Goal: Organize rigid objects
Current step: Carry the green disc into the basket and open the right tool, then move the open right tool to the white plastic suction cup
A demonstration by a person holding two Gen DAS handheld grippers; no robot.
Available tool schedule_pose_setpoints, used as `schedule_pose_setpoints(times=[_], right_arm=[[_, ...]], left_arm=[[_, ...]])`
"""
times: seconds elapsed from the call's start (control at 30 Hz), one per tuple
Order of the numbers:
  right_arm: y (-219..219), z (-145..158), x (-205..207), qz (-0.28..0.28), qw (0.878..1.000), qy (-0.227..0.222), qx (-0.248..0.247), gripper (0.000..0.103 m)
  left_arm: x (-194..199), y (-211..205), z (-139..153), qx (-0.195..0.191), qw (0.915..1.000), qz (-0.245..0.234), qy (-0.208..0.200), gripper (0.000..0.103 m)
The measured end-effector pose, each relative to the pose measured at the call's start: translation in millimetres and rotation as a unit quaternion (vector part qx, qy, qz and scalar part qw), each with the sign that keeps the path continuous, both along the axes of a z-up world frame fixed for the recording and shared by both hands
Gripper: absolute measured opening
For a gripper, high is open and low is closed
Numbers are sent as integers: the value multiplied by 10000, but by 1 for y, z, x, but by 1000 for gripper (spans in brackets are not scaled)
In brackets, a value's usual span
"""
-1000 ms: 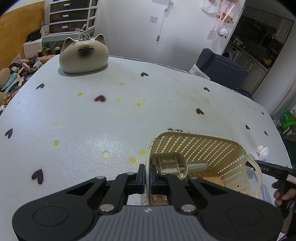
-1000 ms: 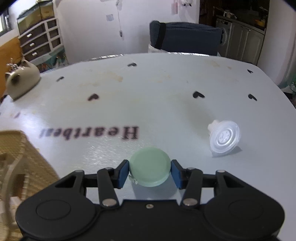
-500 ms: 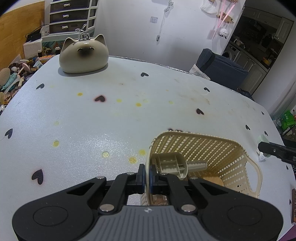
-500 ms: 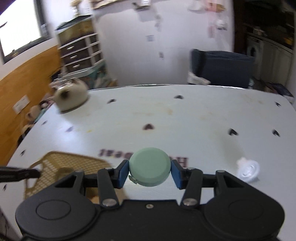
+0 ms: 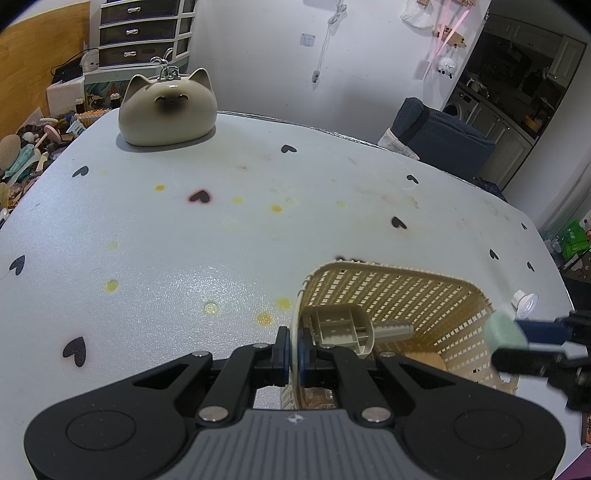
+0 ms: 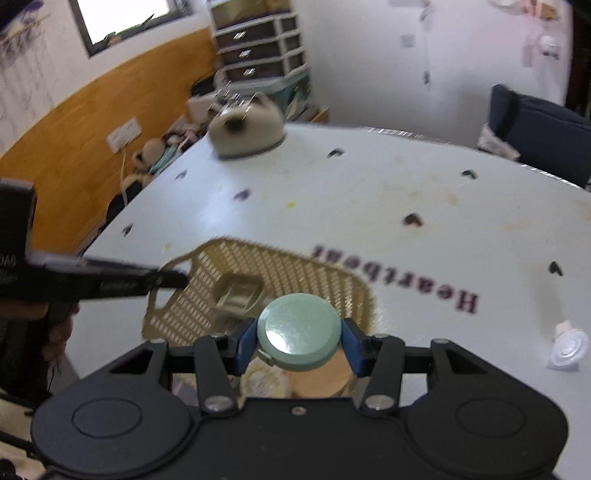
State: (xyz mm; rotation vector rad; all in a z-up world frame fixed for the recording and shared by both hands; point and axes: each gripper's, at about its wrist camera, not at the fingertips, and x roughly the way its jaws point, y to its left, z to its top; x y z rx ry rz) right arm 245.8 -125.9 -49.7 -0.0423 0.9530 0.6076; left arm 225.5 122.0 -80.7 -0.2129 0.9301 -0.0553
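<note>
Perforated plastic basket [image 5: 402, 295]; glossy ceramic cat [image 5: 168, 107]; smooth green disc [image 6: 299, 332].

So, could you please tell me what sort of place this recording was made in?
Most likely a lived-in home: a heart-print table carrying a cat-shaped ceramic jar, a plastic drawer unit beside floor clutter, and a kitchen through the doorway.
</note>
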Motion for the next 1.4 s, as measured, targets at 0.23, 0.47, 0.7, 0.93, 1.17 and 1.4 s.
schedule_pose_setpoints(times=[0.23,0.47,0.7,0.93,1.17,1.4], right_arm=[[12,-7,-2,136,9986,370,-346,50],[13,-10,-3,109,9971,553,-518,50],[16,-14,-4,91,9958,667,-620,50],[18,-18,-6,102,9944,763,-724,50],[18,-18,-7,117,9943,796,-698,55],[20,-18,-8,136,9943,797,-701,57]], left_arm=[[0,0,0,-1,10000,1,0,4],[0,0,0,-2,10000,0,1,4],[0,0,0,-2,10000,1,1,4],[0,0,0,2,10000,-2,2,4],[0,0,0,-3,10000,-1,2,4],[0,0,0,-4,10000,0,3,4]])
